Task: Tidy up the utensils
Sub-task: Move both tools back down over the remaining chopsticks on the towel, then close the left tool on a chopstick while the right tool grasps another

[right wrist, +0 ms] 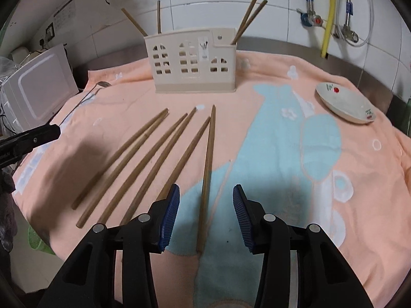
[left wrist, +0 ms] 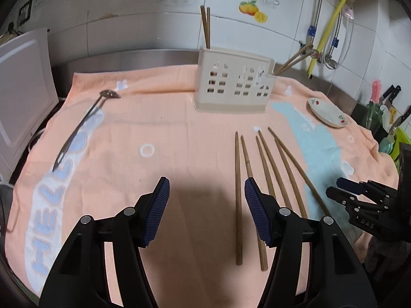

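Several wooden chopsticks lie side by side on the orange towel; they also show in the right wrist view. A beige utensil holder stands at the back with chopsticks upright in its left and right ends; it also shows in the right wrist view. A metal slotted spoon lies at the left. My left gripper is open and empty, left of the chopsticks. My right gripper is open, with the rightmost chopstick lying between its fingers on the towel.
A small white dish sits on the towel at the right. A white appliance stands at the left edge. Pipes and a yellow hose run down the tiled wall. Knives stand at the far right.
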Tool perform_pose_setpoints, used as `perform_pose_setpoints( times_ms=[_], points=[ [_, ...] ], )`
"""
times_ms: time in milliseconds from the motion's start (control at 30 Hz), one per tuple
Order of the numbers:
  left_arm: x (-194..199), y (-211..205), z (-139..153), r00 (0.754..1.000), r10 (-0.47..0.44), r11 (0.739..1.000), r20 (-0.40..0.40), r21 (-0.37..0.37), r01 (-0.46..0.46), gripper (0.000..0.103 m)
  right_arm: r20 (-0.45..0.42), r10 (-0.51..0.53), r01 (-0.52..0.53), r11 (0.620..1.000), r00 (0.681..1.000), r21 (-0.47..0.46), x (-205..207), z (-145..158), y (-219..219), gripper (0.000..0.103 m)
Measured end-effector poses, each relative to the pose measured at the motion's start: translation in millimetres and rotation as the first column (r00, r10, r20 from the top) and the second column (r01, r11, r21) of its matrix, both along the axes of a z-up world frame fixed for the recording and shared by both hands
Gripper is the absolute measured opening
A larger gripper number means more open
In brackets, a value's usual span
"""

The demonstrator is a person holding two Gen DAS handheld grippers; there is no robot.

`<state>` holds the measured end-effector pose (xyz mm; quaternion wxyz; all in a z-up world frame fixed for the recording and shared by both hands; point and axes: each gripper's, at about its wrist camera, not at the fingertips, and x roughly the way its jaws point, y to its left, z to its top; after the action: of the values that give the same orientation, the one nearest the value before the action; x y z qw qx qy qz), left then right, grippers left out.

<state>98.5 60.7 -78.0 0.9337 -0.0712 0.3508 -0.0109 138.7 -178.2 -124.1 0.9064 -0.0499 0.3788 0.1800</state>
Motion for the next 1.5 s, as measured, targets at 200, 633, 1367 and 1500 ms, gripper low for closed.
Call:
perform_pose_setpoints(
  times_ms=[200,633,1367,1500],
  points=[
    [-5,-3,-10,1.0,-0.004,1.0,-0.028,-0.011,0.004,0.061,-0.027,0.008,-0.008,1.0,1.0,0.003,3,-11,5,0.029],
    [-9,-13,-27,0.997,-0.034,0.999,-0.07,-0.021,0.033,0.06,-0.065,0.0,0.0,1.0,0.998,-0.001,11,-26,8,0.018],
    [10,-38,-50,0.984,-0.124,0.992,-0.129,-0.047,0.118,0.022,-0.046,-0.016,0.014,0.999,0.999,-0.029,10,-30,6,0.007],
    [18,-40,-55,0.983,-0.127,0.991,-0.136,-0.048,0.121,0.018,-0.047,-0.019,0.018,0.999,0.999,-0.026,10,-30,4,0.007]
  ],
)
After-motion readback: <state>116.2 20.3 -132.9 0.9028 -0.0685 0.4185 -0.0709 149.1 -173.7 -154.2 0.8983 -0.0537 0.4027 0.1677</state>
